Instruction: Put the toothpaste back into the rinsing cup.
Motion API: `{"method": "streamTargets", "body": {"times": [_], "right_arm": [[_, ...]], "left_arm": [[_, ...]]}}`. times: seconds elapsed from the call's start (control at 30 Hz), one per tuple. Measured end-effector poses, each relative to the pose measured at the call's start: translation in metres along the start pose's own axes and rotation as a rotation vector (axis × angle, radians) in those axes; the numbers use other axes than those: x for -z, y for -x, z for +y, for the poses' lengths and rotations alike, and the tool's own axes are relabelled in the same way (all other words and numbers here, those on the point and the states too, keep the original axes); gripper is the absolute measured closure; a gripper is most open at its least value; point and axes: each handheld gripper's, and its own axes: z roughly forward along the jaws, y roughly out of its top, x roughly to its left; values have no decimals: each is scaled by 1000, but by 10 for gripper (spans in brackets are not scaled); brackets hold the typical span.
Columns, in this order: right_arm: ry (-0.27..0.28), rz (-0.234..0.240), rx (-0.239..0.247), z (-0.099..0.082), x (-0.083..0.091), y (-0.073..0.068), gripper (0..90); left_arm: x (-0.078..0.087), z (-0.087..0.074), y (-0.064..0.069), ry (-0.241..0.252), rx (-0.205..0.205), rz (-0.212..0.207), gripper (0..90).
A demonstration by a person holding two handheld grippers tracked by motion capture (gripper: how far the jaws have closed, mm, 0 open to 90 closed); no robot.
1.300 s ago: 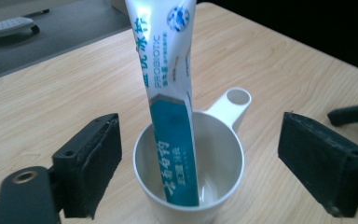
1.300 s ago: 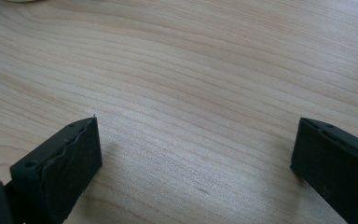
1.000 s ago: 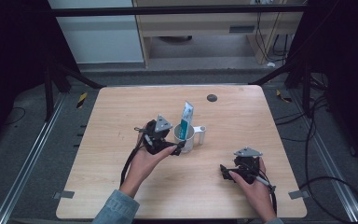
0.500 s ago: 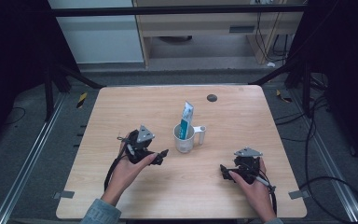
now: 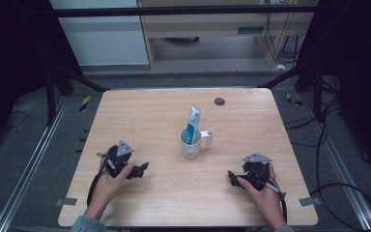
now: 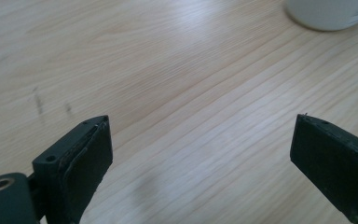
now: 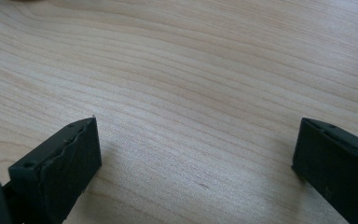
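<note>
Judged from the layout, nearly or wholly finished: toothpaste tube (image 5: 192, 124) already standing tilted inside white mug (image 5: 191, 143), near the middle of tabletop (image 5: 154, 111), handle pointing right.

At the left, near edge: left gripper (image 5: 139, 169) resting low on the wood, well apart from the mug, fingers (image 6: 81, 158) spread wide and grasping nothing. In the left gripper view, bare wood grain between the two black pads, with the mug's white base (image 6: 328, 13) cut off at the far right corner. A couple of faint dark smudges (image 6: 39, 101) on the wood to the left, too small to identify.

In the middle: tube upright but leaning, blue-and-white print legible only as colour blocks; brand and cap end impossible to make out. Lower end hidden inside the mug, so depth of seating unclear.

Farther off, a small dark round mark (image 5: 219, 101) near the far edge of the tabletop; sticker, hole or disc, cannot tell.

At the right, near edge: right gripper (image 5: 233, 176) likewise parked on the wood, well clear of the mug, fingers (image 7: 60, 163) released wide, nothing between them but tabletop in the right gripper view.

Left to do, seemingly: nothing beyond perhaps keeping both hands (image 5: 107, 183) withdrawn. Forearms cut off by the bottom edge.
</note>
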Motion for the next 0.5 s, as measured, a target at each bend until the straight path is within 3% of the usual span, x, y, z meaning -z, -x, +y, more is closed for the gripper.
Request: {"method": "streamTargets", "body": {"times": [0.03, 0.07, 0.1, 0.13, 0.33, 0.43, 0.5], "right_arm": [[1, 0, 1, 0, 0, 0, 11], [1, -1, 1, 0, 0, 0, 11], [1, -1, 1, 0, 0, 0, 11], [1, -1, 1, 0, 0, 0, 11], [2, 0, 2, 0, 0, 0, 11], [1, -1, 0, 0, 0, 0, 11], [2, 0, 3, 0, 0, 0, 11]], "left_arm": [[0, 0, 0, 0, 0, 0, 50], [-1, -6, -11, -12, 19, 22, 50], [-1, -6, -11, -12, 19, 22, 50], [-3, -11, -20, -23, 40, 33, 50], [-10, -19, -36, -49, 63, 60, 50], [-12, -22, -40, -54, 60, 65, 50], [-17, -27, -45, -50, 81, 46, 32]]}}
